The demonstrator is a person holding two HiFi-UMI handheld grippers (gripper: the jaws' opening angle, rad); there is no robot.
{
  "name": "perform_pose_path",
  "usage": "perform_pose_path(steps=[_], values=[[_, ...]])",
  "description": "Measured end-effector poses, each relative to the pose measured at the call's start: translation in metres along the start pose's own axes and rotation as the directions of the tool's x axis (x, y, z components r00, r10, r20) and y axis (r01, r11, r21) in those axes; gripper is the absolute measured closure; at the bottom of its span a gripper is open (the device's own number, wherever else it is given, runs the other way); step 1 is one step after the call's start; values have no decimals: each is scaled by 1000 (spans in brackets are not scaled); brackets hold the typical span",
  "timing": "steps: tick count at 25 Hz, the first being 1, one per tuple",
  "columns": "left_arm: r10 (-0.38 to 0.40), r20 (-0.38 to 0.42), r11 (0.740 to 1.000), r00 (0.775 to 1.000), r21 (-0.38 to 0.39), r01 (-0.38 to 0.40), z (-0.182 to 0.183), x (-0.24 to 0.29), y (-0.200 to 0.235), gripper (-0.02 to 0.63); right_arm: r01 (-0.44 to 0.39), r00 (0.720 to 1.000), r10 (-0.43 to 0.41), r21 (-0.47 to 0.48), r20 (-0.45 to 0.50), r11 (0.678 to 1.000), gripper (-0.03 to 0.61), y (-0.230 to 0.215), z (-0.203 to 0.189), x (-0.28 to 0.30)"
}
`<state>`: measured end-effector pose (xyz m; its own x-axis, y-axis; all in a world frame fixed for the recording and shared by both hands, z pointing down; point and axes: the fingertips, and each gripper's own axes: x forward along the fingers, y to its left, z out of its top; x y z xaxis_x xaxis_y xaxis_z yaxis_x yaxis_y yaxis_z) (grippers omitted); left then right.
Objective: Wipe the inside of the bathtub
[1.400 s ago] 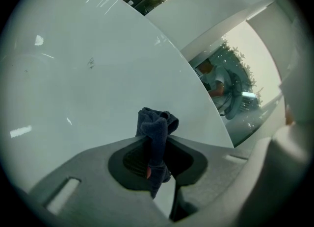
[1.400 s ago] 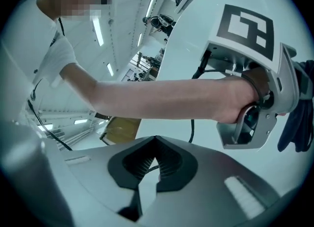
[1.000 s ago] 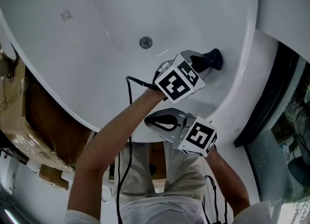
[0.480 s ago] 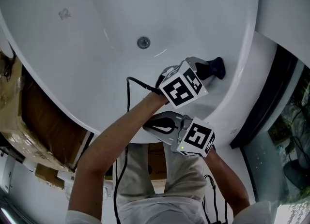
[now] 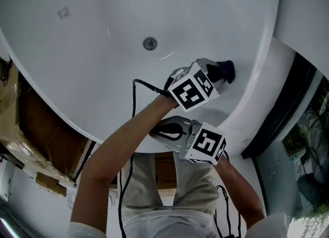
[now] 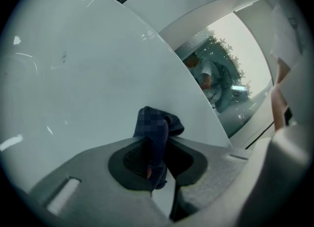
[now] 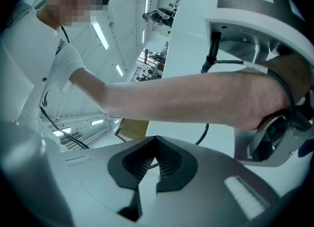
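Observation:
The white bathtub [image 5: 97,31] fills the head view, its drain [image 5: 149,42] near the middle. A dark blue cloth [image 5: 227,69] is pressed against the tub's inner wall on the right. My left gripper [image 5: 218,73] is shut on it. In the left gripper view the cloth [image 6: 158,125] bunches up between the jaws of the left gripper [image 6: 156,161] and lies against the smooth white wall [image 6: 88,74]. My right gripper [image 5: 156,130] hovers over the tub's near rim, pointing left, shut and empty. In its own view the right gripper [image 7: 156,164] has its pads together under the person's forearm [image 7: 186,103].
A black cable [image 5: 134,103] runs along the left arm. Cardboard boxes [image 5: 18,129] stand beside the tub at the left. A dark frame and glass pane [image 5: 280,113] border the tub at the right. The person's legs [image 5: 169,190] are below the rim.
The left gripper has slid the cloth a little along the tub wall toward the near rim. The right gripper has hardly moved.

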<state>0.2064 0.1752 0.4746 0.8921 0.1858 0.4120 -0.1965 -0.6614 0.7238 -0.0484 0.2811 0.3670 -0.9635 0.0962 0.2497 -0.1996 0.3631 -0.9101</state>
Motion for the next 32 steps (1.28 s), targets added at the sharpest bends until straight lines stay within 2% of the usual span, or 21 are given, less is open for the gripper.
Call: perform_pose_path(steps=[8, 18, 25, 32], values=[[43, -12, 998, 999, -53, -43, -12, 7, 24, 554, -17, 1000, 17, 6, -16, 1000, 572, -7, -4, -1], [80, 9, 994, 997, -73, -80, -17, 13, 54, 554, -28, 999, 28, 19, -18, 999, 572, -22, -2, 3], [122, -21, 979, 992, -162, -123, -42, 22, 86, 554, -39, 999, 39, 32, -10, 999, 572, -28, -1, 4], [136, -31, 974, 990, -176, -139, -52, 28, 107, 554, -61, 998, 61, 26, -16, 998, 572, -35, 0, 6]])
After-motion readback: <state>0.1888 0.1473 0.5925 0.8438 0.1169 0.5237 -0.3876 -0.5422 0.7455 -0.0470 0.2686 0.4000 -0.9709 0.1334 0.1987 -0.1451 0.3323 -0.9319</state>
